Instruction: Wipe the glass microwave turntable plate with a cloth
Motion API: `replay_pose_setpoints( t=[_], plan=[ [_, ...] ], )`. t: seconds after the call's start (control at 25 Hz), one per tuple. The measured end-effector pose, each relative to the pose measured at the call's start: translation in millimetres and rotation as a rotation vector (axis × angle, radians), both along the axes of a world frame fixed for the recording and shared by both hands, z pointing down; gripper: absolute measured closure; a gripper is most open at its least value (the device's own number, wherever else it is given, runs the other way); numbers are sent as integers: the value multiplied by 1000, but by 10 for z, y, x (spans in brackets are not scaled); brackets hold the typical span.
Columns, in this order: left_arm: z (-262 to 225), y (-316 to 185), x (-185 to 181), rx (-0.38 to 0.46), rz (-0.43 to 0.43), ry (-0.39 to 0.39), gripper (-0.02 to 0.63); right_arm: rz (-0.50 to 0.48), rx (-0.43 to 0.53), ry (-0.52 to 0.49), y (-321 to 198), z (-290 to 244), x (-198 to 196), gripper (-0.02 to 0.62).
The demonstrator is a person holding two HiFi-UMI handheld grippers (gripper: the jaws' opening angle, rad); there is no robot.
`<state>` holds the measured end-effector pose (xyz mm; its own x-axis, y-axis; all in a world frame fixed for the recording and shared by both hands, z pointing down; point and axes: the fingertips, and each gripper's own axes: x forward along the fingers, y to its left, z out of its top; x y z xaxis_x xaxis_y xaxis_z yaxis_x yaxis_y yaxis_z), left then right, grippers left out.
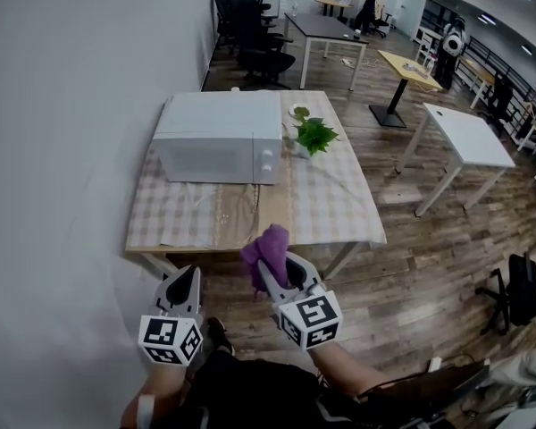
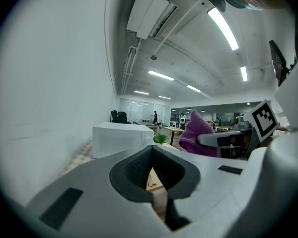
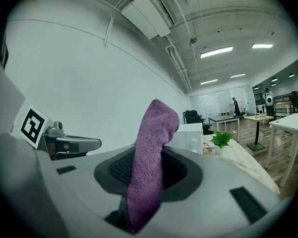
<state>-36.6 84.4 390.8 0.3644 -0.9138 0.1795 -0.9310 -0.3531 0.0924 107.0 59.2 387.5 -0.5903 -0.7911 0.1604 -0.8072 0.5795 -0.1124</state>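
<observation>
1. Purple cloth [image 1: 266,247] stood up from the right gripper [image 1: 277,271] in the head view. The microwave [image 1: 219,141] sat well ahead, door closed. The plate was unseen, presumably inside.
2. Left gripper view: left gripper [image 2: 156,182] jaws pressed together, empty.
3. Right gripper view: jaws pinched the cloth. Step judged the approach; the door needs opening next.

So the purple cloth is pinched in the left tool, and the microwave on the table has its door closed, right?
Not quite: the purple cloth is pinched in the right tool, as the right gripper view shows. The left tool is shut on nothing. The microwave on the table does have its door closed.
</observation>
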Motion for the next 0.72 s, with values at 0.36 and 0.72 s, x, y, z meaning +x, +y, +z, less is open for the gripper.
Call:
replay_pose_setpoints(
  t=[0.36,0.72],
  plan=[
    [0,-658,-367,8,3,13,598,17,4,34,-622,-14,-289,466],
    [111,-1278,-764,-20,25,17,598,28,-28,68,-1201,104,-689,466]
  ],
)
